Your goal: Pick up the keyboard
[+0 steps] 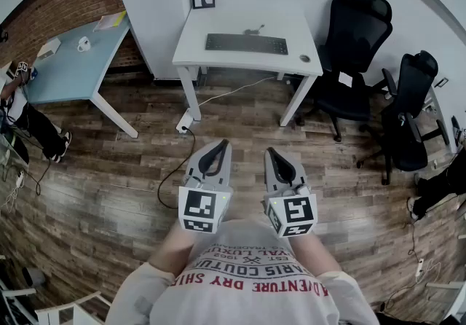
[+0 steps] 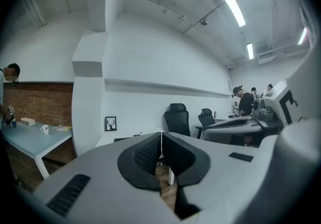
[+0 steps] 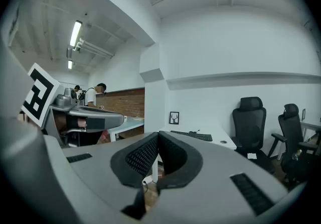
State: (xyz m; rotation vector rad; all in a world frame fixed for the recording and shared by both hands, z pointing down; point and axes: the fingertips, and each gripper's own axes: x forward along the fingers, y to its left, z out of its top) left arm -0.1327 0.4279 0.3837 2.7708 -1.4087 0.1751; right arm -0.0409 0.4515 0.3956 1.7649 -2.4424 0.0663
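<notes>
Closest in, the left tongs (image 1: 218,147) and the right tongs (image 1: 274,154) are hovering side by side before the person's chest, each with its jaws pressed together and nothing between them. Well beyond them, the keyboard (image 1: 246,44) is lying untouched across the middle of the white desk (image 1: 196,50), parallel to its front edge. Several risks are looming, as I judge it. A cable (image 1: 173,165) is trailing over the floor (image 1: 109,192) near the desk's left front leg and could catch a foot. Arriving with jaws shut would be shoving the keyboard toward the back edge. Pinching one end alone could be letting the long board sag or slip.
</notes>
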